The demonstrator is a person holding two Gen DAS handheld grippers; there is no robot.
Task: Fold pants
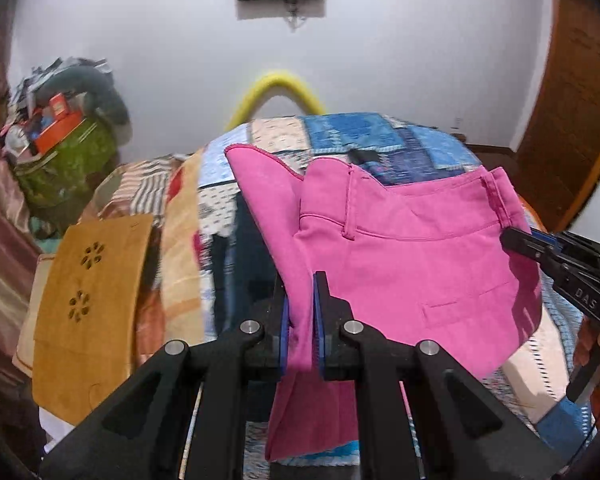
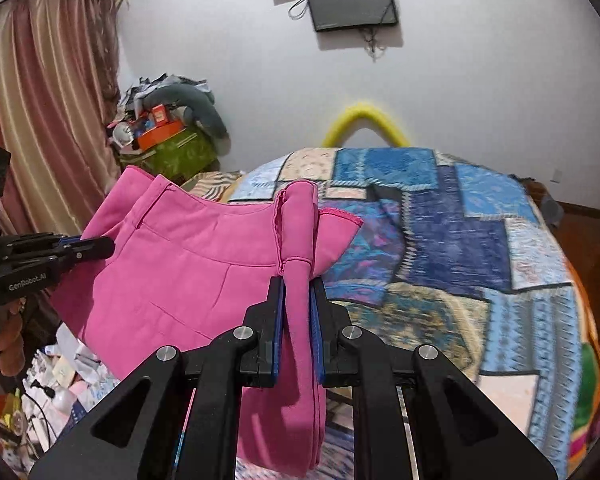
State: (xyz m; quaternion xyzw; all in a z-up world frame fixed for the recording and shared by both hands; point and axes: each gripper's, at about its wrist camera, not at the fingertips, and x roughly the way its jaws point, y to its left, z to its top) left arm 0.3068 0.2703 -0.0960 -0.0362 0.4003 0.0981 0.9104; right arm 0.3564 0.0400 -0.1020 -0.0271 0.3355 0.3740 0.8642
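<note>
The pink pants (image 1: 412, 264) hang in the air above the bed, stretched by the waistband between both grippers. My left gripper (image 1: 302, 300) is shut on one end of the waistband, with cloth hanging down between its fingers. My right gripper (image 2: 298, 304) is shut on the other end of the pink pants (image 2: 188, 264), bunched between its blue pads. The right gripper also shows at the right edge of the left wrist view (image 1: 516, 240). The left gripper also shows at the left of the right wrist view (image 2: 100, 246). The legs hang below, out of sight.
A patchwork quilt (image 2: 460, 240) covers the bed. A yellow curved tube (image 2: 364, 120) stands behind it. A green bag piled with clutter (image 2: 172, 148) sits by the curtain (image 2: 48, 112). A tan garment (image 1: 88, 304) lies at the left. A wooden door (image 1: 572, 120) is at the right.
</note>
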